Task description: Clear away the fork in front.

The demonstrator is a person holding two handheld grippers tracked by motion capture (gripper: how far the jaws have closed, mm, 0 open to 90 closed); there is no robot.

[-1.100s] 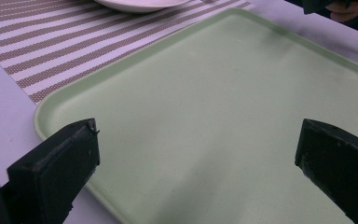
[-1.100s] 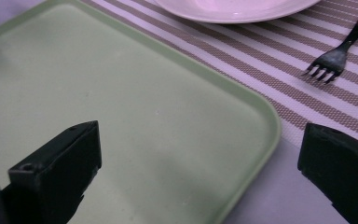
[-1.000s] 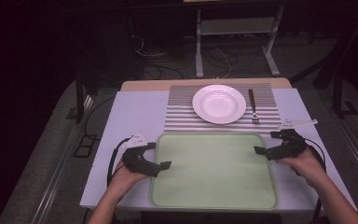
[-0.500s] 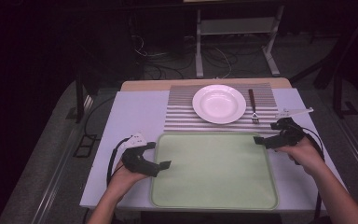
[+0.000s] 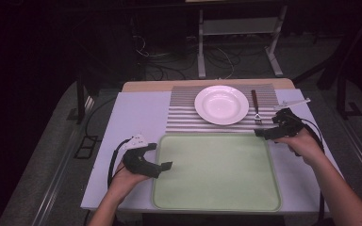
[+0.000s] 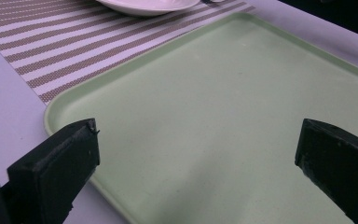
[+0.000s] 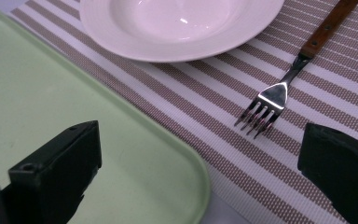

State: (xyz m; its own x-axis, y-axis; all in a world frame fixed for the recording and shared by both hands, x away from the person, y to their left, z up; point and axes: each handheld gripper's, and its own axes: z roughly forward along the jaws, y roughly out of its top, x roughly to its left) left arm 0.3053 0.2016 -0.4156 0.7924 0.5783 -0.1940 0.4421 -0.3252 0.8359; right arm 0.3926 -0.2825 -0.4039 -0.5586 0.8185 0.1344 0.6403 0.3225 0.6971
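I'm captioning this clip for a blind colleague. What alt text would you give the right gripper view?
A fork with a wooden handle lies on a striped placemat, tines toward the camera, beyond the right gripper and its open black jaws. A white plate sits on the mat at the top, and the corner of an empty green tray lies to the left.

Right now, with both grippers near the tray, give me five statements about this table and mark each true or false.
1. The pale green plastic tray has nothing on it. True.
2. The wooden-handled metal fork lies on the tray. False: it lies on the brown-and-white striped placemat, beside the round white plate.
3. The right gripper is shut on the fork. False: its fingers are open, apart from the fork.
4. The left gripper is open at the tray's left edge. True.
5. The plate holds food. False: it holds nothing.
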